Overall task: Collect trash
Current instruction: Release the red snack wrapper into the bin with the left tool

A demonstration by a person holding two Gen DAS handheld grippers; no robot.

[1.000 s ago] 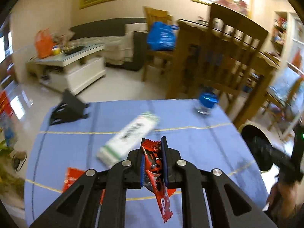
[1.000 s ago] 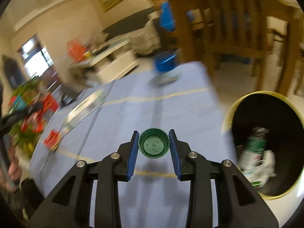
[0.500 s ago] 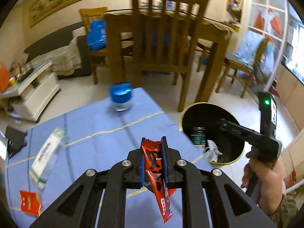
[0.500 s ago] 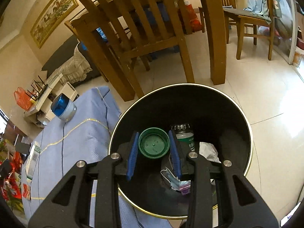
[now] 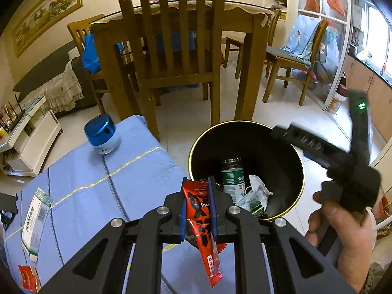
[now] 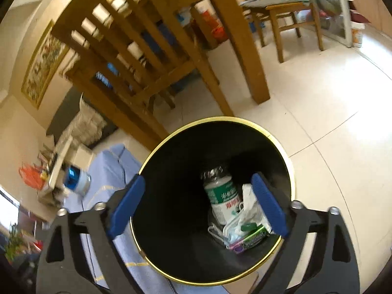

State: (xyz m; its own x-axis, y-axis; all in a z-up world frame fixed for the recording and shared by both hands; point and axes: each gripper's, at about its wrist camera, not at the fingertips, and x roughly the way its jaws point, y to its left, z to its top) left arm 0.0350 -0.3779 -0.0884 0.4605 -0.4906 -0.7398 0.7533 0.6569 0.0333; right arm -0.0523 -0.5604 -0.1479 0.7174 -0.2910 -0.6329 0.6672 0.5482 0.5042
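Right claw [image 6: 196,205] opening empty over the bin [image 6: 281,147], left claw [image 5: 198,204] grasping the wrapper [image 5: 201,210]; next we drop it in.

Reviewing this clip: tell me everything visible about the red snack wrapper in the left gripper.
The red snack wrapper is a long, narrow, glossy foil-like packet, red with black patches and white lettering, its ends crimped in a zigzag seal. It looks flat and crumpled, probably empty. The left gripper is shut on its upper half between the blue pads; the lower end hangs free below the jaws, slanting toward the right of the picture. It touches nothing else and sits over the blue tablecloth, near the rim of the black bin.
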